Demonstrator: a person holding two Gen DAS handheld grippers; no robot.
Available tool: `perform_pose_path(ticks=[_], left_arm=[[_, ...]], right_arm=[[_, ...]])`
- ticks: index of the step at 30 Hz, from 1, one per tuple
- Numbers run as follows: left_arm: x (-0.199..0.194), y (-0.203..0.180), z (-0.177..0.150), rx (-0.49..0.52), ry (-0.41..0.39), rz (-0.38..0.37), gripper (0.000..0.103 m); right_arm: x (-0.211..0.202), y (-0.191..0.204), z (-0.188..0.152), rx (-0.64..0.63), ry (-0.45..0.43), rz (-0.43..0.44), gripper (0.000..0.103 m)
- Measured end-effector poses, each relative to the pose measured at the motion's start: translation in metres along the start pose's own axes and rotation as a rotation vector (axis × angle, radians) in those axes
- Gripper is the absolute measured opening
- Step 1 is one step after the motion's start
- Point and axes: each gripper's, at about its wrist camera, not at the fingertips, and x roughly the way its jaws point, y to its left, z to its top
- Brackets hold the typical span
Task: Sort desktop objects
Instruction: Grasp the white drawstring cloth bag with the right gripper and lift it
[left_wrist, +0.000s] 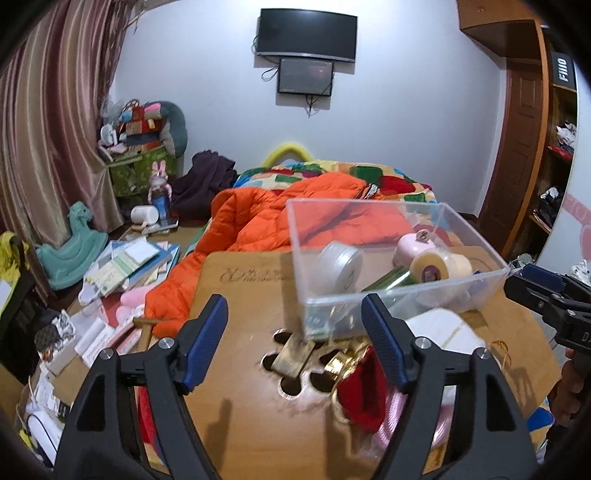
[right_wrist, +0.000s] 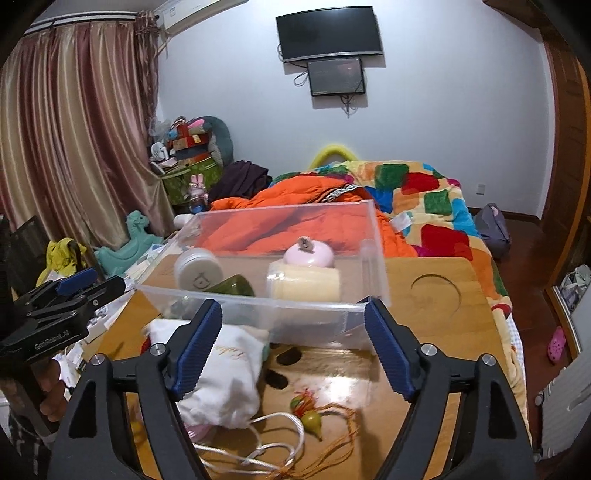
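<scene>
Left gripper (left_wrist: 295, 343) spread wide over wooden table (left_wrist: 236, 295), clear bin (left_wrist: 406, 291) beyond, holding tape rolls (left_wrist: 439, 266)

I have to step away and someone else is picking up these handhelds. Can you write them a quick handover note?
Left tongs and right tongs: both open, holding nothing.
Clear bin sits on the wooden tray table; already inside: white round tin, pink jar, cream tape roll, green item.
Still out, near side of the bin: white drawstring pouch, tasselled gourd charm, red pouch, gold pieces.

"FIIO" on a black box (left_wrist: 563, 71); "GenRobot.AI" on the left gripper (right_wrist: 70, 282).
</scene>
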Motion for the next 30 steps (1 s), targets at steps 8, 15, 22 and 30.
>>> perform_pose_path(ticks=[8,15,22,30], left_arm=[[0.002,0.022,-0.024,-0.07,0.067,0.004,0.075],[0.003,0.032,-0.046,-0.111,0.118,-0.008,0.075],[0.005,0.026,-0.057,-0.117,0.151,-0.055,0.075],[0.008,0.002,-0.057,-0.066,0.161,-0.086,0.075]], right_arm=[[0.016,0.021,-0.016,-0.024,0.074,0.083,0.082],[0.042,0.042,-0.034,-0.054,0.166,0.133,0.084],[0.065,0.045,-0.047,-0.019,0.223,0.151,0.084],[0.061,0.053,-0.052,-0.077,0.193,0.138,0.072]])
